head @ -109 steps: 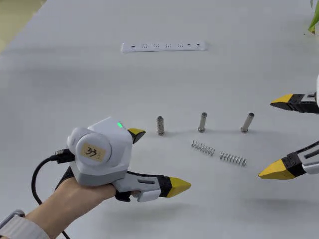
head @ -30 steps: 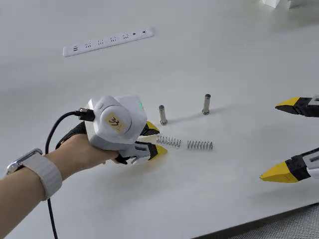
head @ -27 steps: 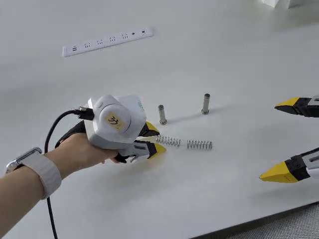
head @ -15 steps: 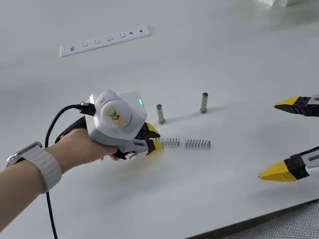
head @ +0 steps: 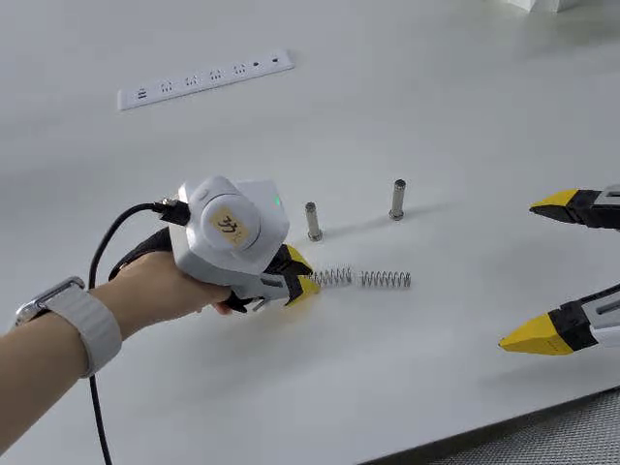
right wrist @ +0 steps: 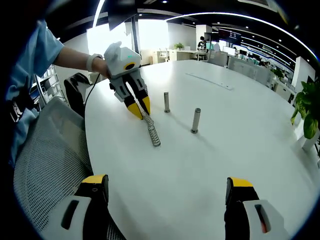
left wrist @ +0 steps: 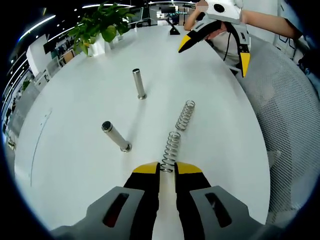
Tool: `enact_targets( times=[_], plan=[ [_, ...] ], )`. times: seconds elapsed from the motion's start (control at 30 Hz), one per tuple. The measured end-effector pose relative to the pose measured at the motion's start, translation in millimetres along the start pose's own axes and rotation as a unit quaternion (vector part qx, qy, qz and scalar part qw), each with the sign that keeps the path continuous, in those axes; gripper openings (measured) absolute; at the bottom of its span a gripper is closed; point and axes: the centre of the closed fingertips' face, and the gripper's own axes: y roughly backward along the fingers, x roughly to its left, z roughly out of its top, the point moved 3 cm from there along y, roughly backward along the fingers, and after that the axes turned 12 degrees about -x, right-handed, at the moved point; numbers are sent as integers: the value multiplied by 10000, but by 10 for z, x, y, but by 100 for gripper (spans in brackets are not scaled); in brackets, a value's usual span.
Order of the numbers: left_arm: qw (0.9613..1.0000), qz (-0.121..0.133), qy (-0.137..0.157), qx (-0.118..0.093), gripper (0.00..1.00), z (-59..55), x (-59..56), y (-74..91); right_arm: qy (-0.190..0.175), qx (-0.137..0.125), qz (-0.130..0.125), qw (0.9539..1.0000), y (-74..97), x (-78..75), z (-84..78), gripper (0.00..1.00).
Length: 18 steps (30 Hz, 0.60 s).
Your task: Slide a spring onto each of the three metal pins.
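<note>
Yellow-tipped and nearly shut, pinching the end of one spring in the left gripper; holding the right gripper wide open by the bench's near edge.

White table, power strip, mesh chair.

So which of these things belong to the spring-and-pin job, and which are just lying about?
Job: left gripper, gripped spring, loose spring, left pin, right pin.
Lying about: power strip, potted plant.
</note>
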Motion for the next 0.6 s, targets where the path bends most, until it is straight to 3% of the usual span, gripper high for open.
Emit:
enact_targets(
  times=[0.33,0.6],
  plan=[
    [9993,184,283,-173,8,11,-37,72,30,-8,92,10000,-37,44,15,97],
    [9968,422,521,-435,7,47,-31,152,88,-35,167,9998,-56,77,68,96]
  ],
)
